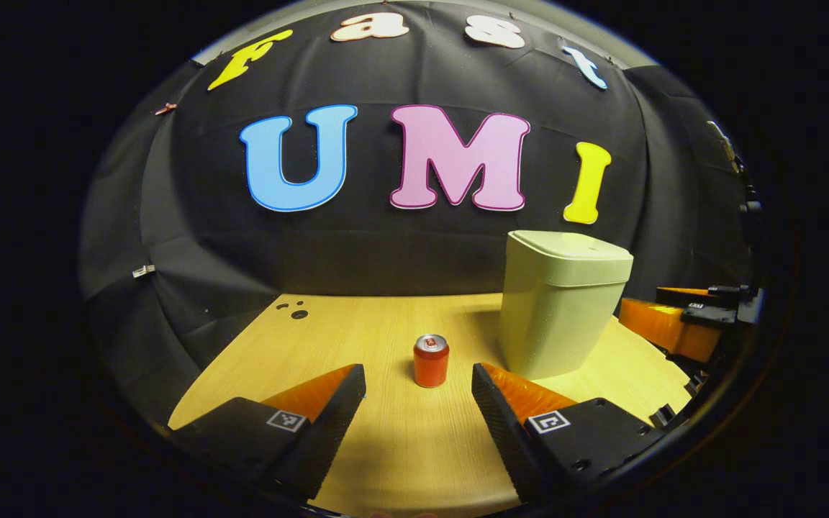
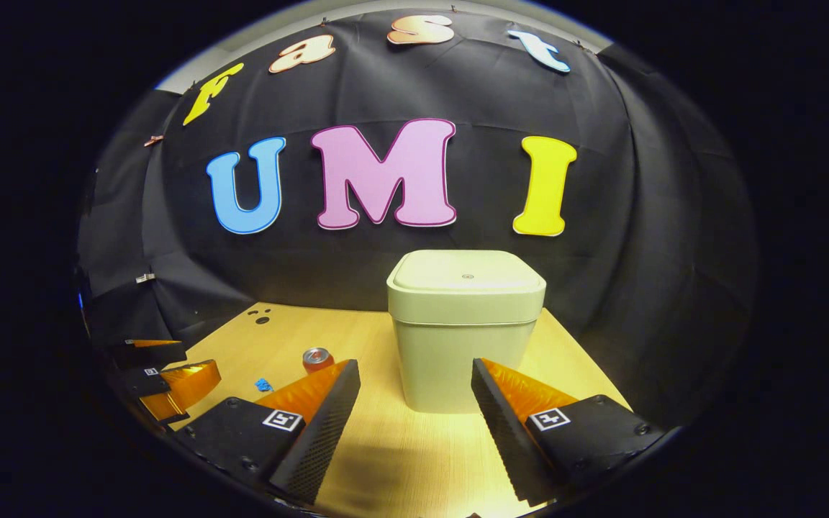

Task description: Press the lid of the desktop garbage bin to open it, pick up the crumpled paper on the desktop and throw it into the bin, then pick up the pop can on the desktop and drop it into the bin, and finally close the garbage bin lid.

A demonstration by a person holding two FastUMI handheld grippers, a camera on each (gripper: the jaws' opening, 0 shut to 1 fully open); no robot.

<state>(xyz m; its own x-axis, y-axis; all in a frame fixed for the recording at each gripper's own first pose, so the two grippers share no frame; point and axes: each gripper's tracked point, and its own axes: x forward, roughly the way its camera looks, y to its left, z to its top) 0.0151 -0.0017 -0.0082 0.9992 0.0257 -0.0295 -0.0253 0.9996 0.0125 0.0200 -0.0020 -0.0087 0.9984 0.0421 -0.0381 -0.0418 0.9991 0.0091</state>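
Holding both claws low over the desk point(image 1: 400, 446), you had each one spread wide apart with nothing between its fingers. Straight ahead of your left claw point(image 1: 419, 392), just beyond its tips, the pop can point(image 1: 431, 360) stood upright on the wood. The garbage bin point(image 1: 562, 302) sat ahead and to that claw's right, its lid point(image 1: 573, 248) flat and closed. Your right claw point(image 2: 416, 388) faced the bin squarely, the bin's front wall standing between and a little beyond its fingers, the can peeking over its left finger. Each claw also appeared at the edge of the other's view: the right claw far to the left claw's right, the left claw low to the right claw's left.

No crumpled paper could be made out in these pictures; a small blue scrap point(image 2: 264, 385) lay left of the right claw, too small to identify.

Risks, as a judgement: the bin looked light, so a push on the lid off-centre or at an angle could slide or tip it instead of releasing the catch. The can stood close to the left claw, and a careless sweep could knock it over and send it rolling.

The desk was pale wood grain, brightly lit near you, with a few small dark holes point(image 1: 293, 309) at its far corner. Black cloth walled the booth behind and to both sides.
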